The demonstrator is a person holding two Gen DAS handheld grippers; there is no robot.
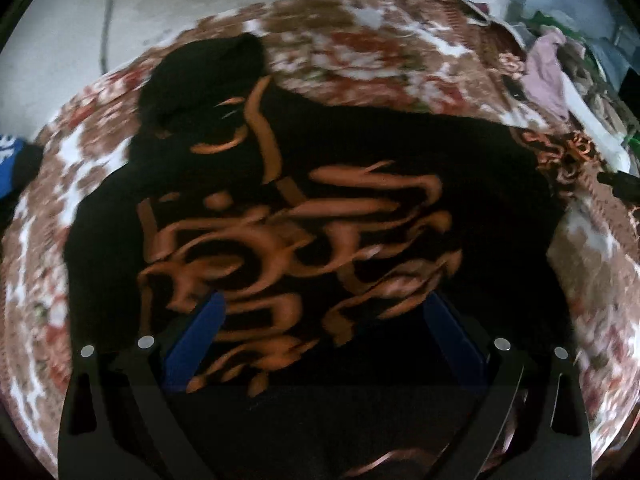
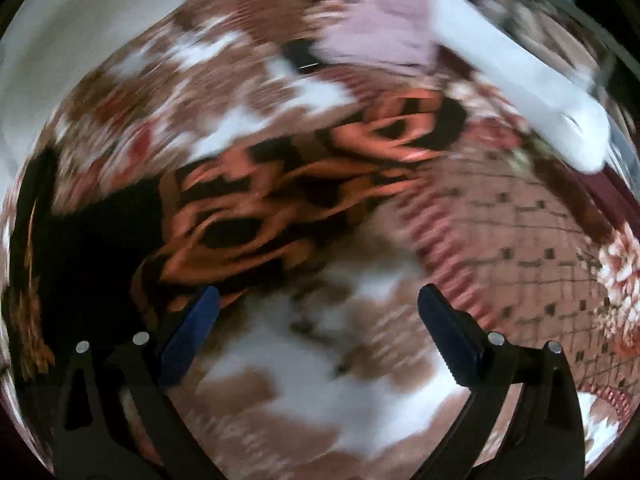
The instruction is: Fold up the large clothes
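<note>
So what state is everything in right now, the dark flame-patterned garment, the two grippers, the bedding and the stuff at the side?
Black garment with orange flame pattern: spread out on the bed, not yet folded, one flame-patterned sleeve stretched sideways.
Left gripper: open, over the garment, holding nothing.
Right gripper: open, beside the sleeve, holding nothing.
Floral blanket: laid over the bed, under the garment.
Pile of clothes: heaped at the bed's edge, unfolded.

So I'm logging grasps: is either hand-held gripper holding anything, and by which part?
Nothing is held: the left hand-held gripper is open above the black flame-print garment, and the right hand-held gripper is open over the floral blanket.
</note>
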